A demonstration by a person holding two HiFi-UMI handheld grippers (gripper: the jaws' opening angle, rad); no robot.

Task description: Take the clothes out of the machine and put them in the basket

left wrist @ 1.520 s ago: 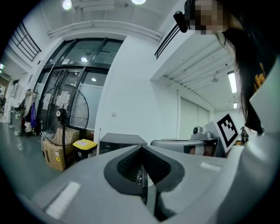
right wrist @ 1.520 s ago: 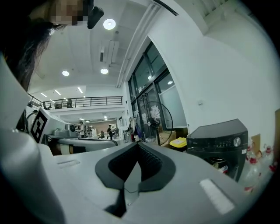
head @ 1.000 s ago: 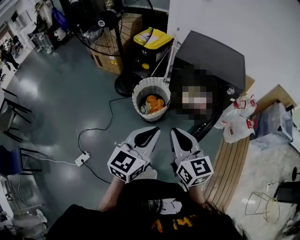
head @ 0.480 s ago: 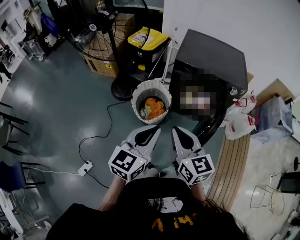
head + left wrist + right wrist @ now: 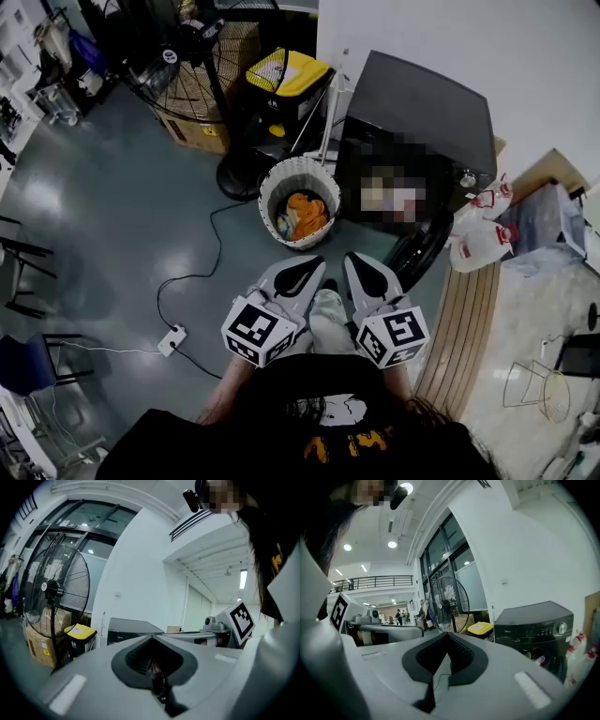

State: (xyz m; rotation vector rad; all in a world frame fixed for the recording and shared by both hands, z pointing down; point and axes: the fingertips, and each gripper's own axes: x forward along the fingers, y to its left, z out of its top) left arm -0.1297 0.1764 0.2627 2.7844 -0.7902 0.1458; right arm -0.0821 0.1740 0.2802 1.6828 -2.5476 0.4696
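The black washing machine (image 5: 422, 103) stands at the upper right, its round door (image 5: 417, 253) swung open; the drum's mouth is hidden by a mosaic patch. A white slatted basket (image 5: 298, 202) sits on the floor left of it with orange clothes (image 5: 307, 211) inside. My left gripper (image 5: 312, 264) and right gripper (image 5: 354, 262) hang side by side short of the basket, both shut and holding nothing. In the left gripper view the left gripper (image 5: 152, 638) shows its jaws pressed together. The right gripper (image 5: 447, 634) likewise shows its jaws together in its own view, with the machine (image 5: 534, 620) ahead on the right.
A standing fan (image 5: 192, 66), a yellow-lidded bin (image 5: 286, 75) and a cardboard box (image 5: 202, 131) crowd behind the basket. A power strip (image 5: 171, 339) and its cable lie on the floor at left. Plastic bags (image 5: 483, 244) and a wooden board (image 5: 459, 328) are at right. A shoe (image 5: 328, 314) shows between the grippers.
The view has drifted so the basket and machine sit slightly lower and nearer. A shoe has come into sight between the grippers. Both grippers stay shut and empty.
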